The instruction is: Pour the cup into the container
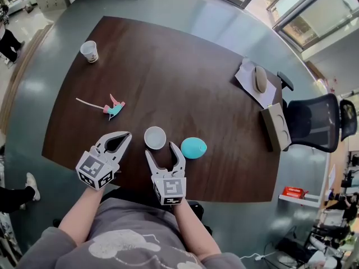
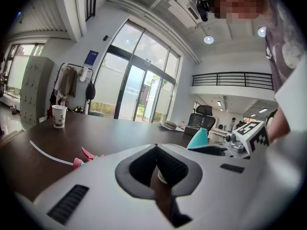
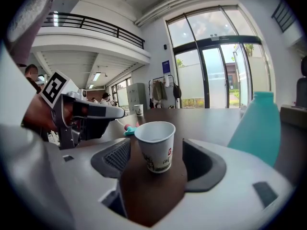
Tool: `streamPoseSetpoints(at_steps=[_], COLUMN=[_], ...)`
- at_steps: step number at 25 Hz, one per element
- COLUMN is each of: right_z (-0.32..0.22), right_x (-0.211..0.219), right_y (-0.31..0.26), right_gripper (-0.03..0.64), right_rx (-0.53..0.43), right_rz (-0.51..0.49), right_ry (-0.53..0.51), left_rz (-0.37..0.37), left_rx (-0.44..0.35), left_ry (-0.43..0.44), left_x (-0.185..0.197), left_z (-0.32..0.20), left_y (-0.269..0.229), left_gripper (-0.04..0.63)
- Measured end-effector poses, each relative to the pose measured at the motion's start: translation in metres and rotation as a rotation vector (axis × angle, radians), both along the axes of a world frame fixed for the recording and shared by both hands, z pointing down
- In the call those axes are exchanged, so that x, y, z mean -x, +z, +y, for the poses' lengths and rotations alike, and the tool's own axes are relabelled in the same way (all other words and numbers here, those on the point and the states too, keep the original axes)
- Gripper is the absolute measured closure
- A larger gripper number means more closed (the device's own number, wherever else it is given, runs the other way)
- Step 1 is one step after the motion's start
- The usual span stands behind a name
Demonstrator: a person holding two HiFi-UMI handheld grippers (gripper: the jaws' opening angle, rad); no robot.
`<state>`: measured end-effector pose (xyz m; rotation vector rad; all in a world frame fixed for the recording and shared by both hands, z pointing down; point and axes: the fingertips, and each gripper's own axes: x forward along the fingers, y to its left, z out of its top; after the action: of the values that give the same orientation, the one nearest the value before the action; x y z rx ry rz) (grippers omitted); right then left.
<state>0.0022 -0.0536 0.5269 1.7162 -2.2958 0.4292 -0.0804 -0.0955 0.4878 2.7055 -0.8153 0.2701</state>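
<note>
White paper cups: two. One (image 1: 155,137) stands close in front of you; the other (image 1: 89,51) stands at the table's far left corner, well apart from the teal container.
Teal container: one (image 1: 193,148), rounded and narrowing toward its top, on the dark brown wooden table (image 1: 185,83) near your edge.
Grippers: two, one in each of your hands, both on your side of the teal container.
Other things: one pink and teal tool (image 1: 114,108) with a thin white cord, well left of the teal container; one black office chair (image 1: 314,119) off the table's right end, well right of the teal container.
Near cup, look: upright, mouth open to the ceiling, with a small printed picture and a red mark on its side. Whether anything is in it you cannot tell.
Near cup, place: on the table just left of the teal container, with a small gap between them.
Near cup and your right gripper (image 1: 161,151): the cup stands right at the fingertips, in line with the gap. The right gripper view shows it centred between the two pads with space on either side.
Right gripper, state: released, jaws spread wide, neither pad pressing on the cup.
Left gripper (image 1: 125,134), state: clenched, tips meeting, nothing between them. It lies left of the near cup, farther from the teal container than your right one.
</note>
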Motion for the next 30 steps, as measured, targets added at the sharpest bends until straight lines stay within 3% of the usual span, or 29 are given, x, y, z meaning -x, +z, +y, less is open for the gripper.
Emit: streamPoseSetpoints(at_steps=[9,30], right_z=[-0.024,-0.051], right_x=[0.007,0.014], right_y=[0.017,0.033], right_gripper=[0.304,0.304], right_rx=[0.008,0.036], right_rz=[0.050,0.065], right_ry=[-0.015,-0.016], left_rz=[-0.003,0.005], left_rx=[0.034,0.074], left_ry=[0.038,0.048], left_x=[-0.003,-0.004], left_z=[-0.011,-0.025], left_y=[0.015,0.031], left_gripper=[0.589,0.589])
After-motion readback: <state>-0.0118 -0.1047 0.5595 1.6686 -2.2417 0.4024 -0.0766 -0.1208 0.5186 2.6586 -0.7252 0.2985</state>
